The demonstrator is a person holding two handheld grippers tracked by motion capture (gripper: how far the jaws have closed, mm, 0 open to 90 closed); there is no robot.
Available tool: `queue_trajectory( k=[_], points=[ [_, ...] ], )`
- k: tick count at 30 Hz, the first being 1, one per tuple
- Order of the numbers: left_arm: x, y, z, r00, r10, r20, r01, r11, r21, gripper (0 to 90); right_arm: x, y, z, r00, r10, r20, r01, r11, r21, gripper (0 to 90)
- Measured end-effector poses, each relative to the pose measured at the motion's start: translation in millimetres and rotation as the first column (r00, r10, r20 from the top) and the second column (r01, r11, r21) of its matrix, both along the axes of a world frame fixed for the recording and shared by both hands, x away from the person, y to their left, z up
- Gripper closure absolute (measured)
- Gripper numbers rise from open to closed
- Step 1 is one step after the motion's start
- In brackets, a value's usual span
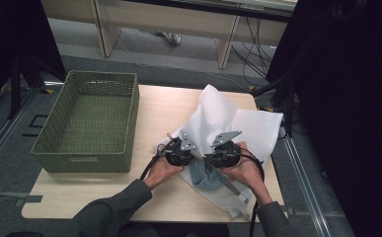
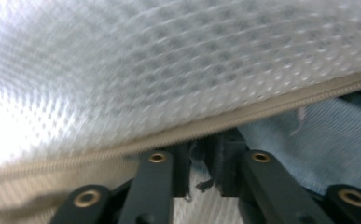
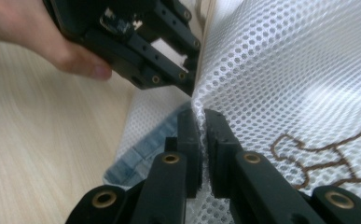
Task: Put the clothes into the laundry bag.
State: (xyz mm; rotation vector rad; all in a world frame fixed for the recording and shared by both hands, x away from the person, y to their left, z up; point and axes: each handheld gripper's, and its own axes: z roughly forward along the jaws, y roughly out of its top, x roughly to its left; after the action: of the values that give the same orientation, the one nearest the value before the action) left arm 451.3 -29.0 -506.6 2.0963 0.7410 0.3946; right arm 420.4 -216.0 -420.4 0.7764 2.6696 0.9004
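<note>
Between each gripper's nearly closed fingers [image 3: 190, 140], the white mesh bag [image 3: 281, 79] edge sits pinched.

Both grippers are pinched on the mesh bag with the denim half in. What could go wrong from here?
1. The left gripper grips right beside the zipper; pulling may strain the teeth or snag the blue denim garment.
2. The right gripper holds only a thin fold of the white mesh bag, which might slip out.
3. The denim hangs out near the table edge and could slide out if the bag lifts.
</note>
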Motion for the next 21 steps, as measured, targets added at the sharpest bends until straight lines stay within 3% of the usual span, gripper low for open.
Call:
queue_trajectory(
  k=[1, 2, 3, 4, 5, 6, 8, 12, 14, 15, 17, 18, 20, 21],
  points=[
    [0.0, 0.0, 0.0, 1.0000, 0.000, 0.000, 0.000, 1.0000, 0.000, 75.0, 0.0, 0.0, 0.0, 1.0000, 0.000, 0.000, 0.000, 1.0000, 0.000, 86.4],
    [-2.1, 8.1, 3.6, 0.9978, -0.049, -0.044, 0.052, 0.9966, 0.064, 69.2, -0.4, 3.0, -7.6, 0.9999, -0.001, -0.012, 0.000, 0.9997, -0.025, 86.4],
    [-2.1, 8.1, 3.6, 0.9978, -0.049, -0.044, 0.052, 0.9966, 0.064, 64.2, 0.1, 4.6, -10.8, 1.0000, 0.006, -0.006, -0.006, 0.9990, -0.043, 86.4],
    [-10.7, 12.9, 7.6, 0.9954, -0.086, -0.041, 0.090, 0.9905, 0.104, 58.4, -0.2, 5.5, -11.5, 0.9999, 0.010, -0.005, -0.011, 0.9975, -0.070, 86.3],
    [-10.7, 12.9, 7.6, 0.9954, -0.086, -0.041, 0.090, 0.9905, 0.104, 54.6, -0.2, 5.5, -11.5, 0.9999, 0.010, -0.005, -0.011, 0.9975, -0.070, 86.3],
    [-14.7, 18.5, 10.6, 0.9941, -0.102, -0.037, 0.106, 0.9856, 0.132, 54.6, -0.1, 6.8, -13.7, 0.9999, 0.011, -0.007, -0.012, 0.9978, -0.065, 86.3],
    [-20.2, 29.8, 13.8, 0.9939, -0.088, -0.067, 0.095, 0.9884, 0.119, 46.9, -0.7, 6.9, -14.1, 0.9998, -0.002, -0.021, 0.001, 0.9973, -0.073, 86.1],
    [-26.0, 51.4, 16.3, 0.9940, -0.056, -0.094, 0.067, 0.9904, 0.120, 43.2, -0.8, 7.3, -13.8, 1.0000, 0.007, -0.006, -0.007, 0.9969, -0.078, 85.8],
    [-25.9, 53.2, 15.2, 0.9954, -0.037, -0.088, 0.048, 0.9917, 0.119, 42.5, -1.0, 7.7, -13.4, 0.9999, 0.005, -0.010, -0.006, 0.9967, -0.080, 85.8],
    [-23.8, 56.6, 15.6, 0.9947, -0.057, -0.086, 0.070, 0.9854, 0.155, 42.5, -1.0, 8.3, -13.7, 0.9998, 0.009, -0.015, -0.010, 0.9971, -0.075, 85.8],
    [-20.6, 56.3, 13.0, 0.9928, -0.053, -0.107, 0.068, 0.9884, 0.136, 42.5, -0.4, 8.2, -13.4, 0.9998, 0.013, -0.014, -0.014, 0.9970, -0.076, 85.7],
    [-18.1, 53.7, 10.8, 0.9889, -0.078, -0.126, 0.096, 0.9854, 0.141, 42.9, -0.4, 8.2, -13.2, 0.9999, 0.010, -0.014, -0.011, 0.9969, -0.078, 85.7],
    [-16.0, 51.8, 9.1, 0.9875, -0.091, -0.129, 0.109, 0.9831, 0.147, 44.4, -0.1, 8.2, -13.4, 0.9998, 0.011, -0.018, -0.012, 0.9973, -0.072, 85.7],
    [-14.6, 47.1, 5.5, 0.9806, -0.105, -0.165, 0.128, 0.9827, 0.134, 46.1, 0.0, 8.3, -14.4, 0.9999, 0.012, -0.006, -0.013, 0.9976, -0.069, 85.7]
  ],
)
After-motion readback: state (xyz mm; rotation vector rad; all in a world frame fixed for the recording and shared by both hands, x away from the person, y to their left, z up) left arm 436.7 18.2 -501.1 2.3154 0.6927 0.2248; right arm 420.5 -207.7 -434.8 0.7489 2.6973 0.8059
